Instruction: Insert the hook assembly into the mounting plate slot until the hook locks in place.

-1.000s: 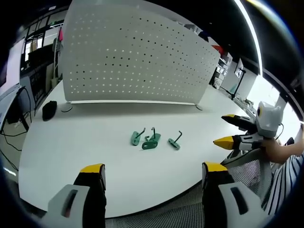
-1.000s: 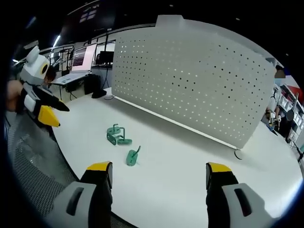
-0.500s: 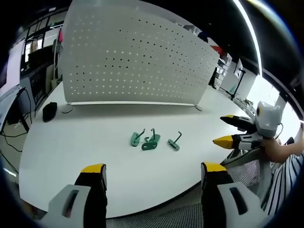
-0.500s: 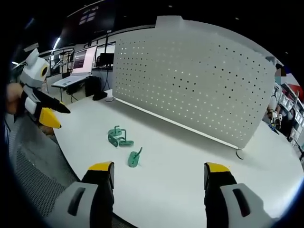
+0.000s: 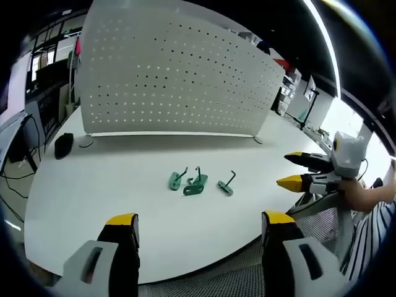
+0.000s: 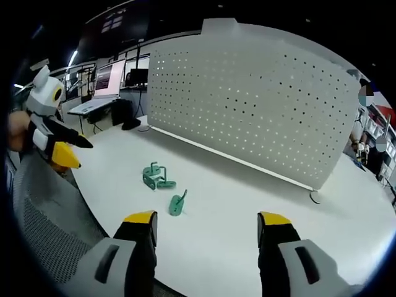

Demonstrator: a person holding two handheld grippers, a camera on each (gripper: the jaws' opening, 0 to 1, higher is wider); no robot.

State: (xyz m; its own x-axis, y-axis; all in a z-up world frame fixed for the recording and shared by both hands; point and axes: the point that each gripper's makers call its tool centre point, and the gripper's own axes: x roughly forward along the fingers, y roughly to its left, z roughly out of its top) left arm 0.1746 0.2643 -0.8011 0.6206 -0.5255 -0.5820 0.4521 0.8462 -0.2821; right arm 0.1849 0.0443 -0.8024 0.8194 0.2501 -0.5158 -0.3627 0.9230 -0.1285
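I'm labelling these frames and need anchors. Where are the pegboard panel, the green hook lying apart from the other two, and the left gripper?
pegboard panel (image 5: 179, 74), left gripper view, on its perforated face.
lone green hook (image 6: 177, 203), right gripper view, on its base plate.
left gripper (image 5: 197, 226), left gripper view, midway between its yellow tips.

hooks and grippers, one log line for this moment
left gripper: open, empty | right gripper: open, empty | green hooks: loose on table | pegboard: upright, bare

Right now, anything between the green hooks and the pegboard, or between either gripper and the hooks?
Nothing visible. Bare white table lies between the green hooks and the pegboard, and between each open gripper, left and right, and the hooks. Neither holds anything.
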